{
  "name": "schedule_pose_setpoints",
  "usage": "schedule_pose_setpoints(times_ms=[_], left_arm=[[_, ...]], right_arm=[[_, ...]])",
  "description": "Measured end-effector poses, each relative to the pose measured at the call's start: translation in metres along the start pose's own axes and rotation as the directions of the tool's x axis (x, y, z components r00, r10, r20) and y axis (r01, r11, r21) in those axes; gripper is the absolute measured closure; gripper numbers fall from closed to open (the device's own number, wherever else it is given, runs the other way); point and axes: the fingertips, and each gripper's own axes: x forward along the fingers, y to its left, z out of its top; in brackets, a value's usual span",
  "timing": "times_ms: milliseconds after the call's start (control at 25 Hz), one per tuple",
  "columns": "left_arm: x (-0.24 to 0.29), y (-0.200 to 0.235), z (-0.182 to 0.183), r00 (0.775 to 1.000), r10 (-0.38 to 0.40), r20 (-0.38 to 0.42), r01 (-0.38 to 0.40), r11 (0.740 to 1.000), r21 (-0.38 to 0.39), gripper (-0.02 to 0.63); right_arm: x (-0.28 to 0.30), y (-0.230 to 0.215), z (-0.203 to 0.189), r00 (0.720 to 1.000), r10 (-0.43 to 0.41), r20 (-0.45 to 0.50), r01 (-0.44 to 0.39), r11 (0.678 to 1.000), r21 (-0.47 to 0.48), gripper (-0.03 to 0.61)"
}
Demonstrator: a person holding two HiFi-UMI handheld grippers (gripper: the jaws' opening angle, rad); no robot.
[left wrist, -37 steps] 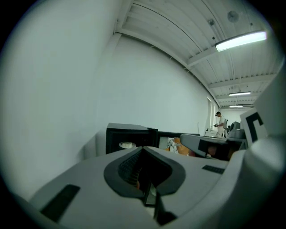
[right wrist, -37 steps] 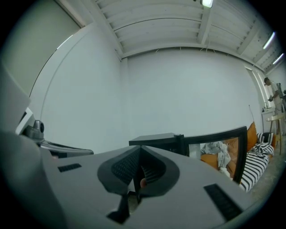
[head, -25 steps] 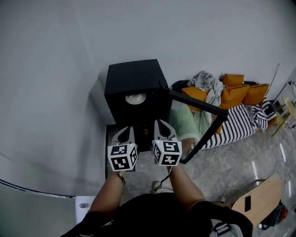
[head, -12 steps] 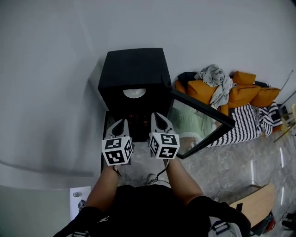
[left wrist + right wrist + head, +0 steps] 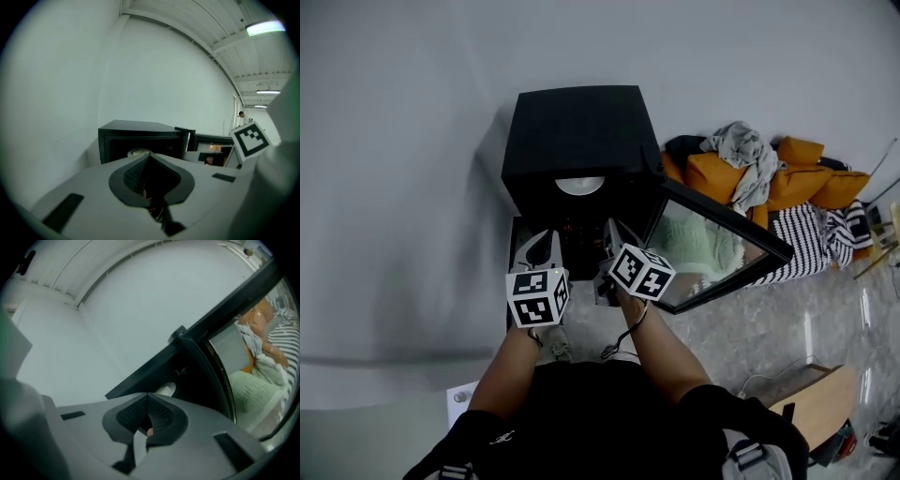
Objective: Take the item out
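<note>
Abreast, left hand-held gripper (image 5: pixel 549 242), right hand-held gripper (image 5: pixel 615 231), at the open oven (image 5: pixel 577 131)

Legible text, brands, numbers: none in any view.

Coded markers: black-and-white square patterns on the left marker cube (image 5: pixel 537 298), part of the left tool (image 5: pixel 547 246), and on the right marker cube (image 5: pixel 641 273), part of the right tool (image 5: pixel 614 232). These are block patterns only, with no letters or digits. One face of the right marker cube also shows near the right edge of the left gripper view, with the same kind of pattern.

Black appliance (image 5: pixel 577 141): no readable label on its top or door frame. Small reddish marks in its opening are too small to read.
</note>
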Motion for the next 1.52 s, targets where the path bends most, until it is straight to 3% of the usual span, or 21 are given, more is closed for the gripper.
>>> schedule_pose_setpoints(times_ms=[120,200,320,480,840,1040,1520], left_arm=[[0.008,0.023,0.001,1.0,-0.021,-0.006,0.021,1.0,0.004,0.614],[0.014,0.04,0.004,0.999,-0.035,-0.011,0.035,0.999,0.004,0.614],[0.028,0.064,0.006,0.999,-0.051,-0.02,0.051,0.999,0.009,0.614],[0.042,0.086,0.004,0.997,-0.07,-0.026,0.07,0.998,0.008,0.614],[0.05,0.119,-0.015,0.996,-0.052,-0.067,0.053,0.999,0.013,0.614],[0.052,0.126,-0.025,0.995,-0.037,-0.091,0.038,0.999,0.017,0.614],[0.052,0.136,-0.032,0.994,-0.016,-0.109,0.018,1.0,0.025,0.614]], right_arm=[[0.026,-0.008,-0.011,0.998,-0.066,-0.009,0.067,0.991,0.114,0.574],[0.045,-0.007,-0.015,0.998,-0.059,0.003,0.057,0.974,0.219,0.574],[0.076,-0.008,-0.016,0.997,-0.015,0.073,-0.017,0.908,0.419,0.574],[0.108,-0.03,-0.027,0.992,-0.067,0.103,-0.005,0.818,0.575,0.573],[0.155,-0.069,-0.057,0.991,-0.126,0.044,0.063,0.736,0.674,0.498],[0.171,-0.077,-0.068,0.99,-0.143,-0.011,0.112,0.724,0.681,0.499],[0.177,-0.078,-0.07,0.989,-0.147,0.001,0.101,0.684,0.723,0.499]])
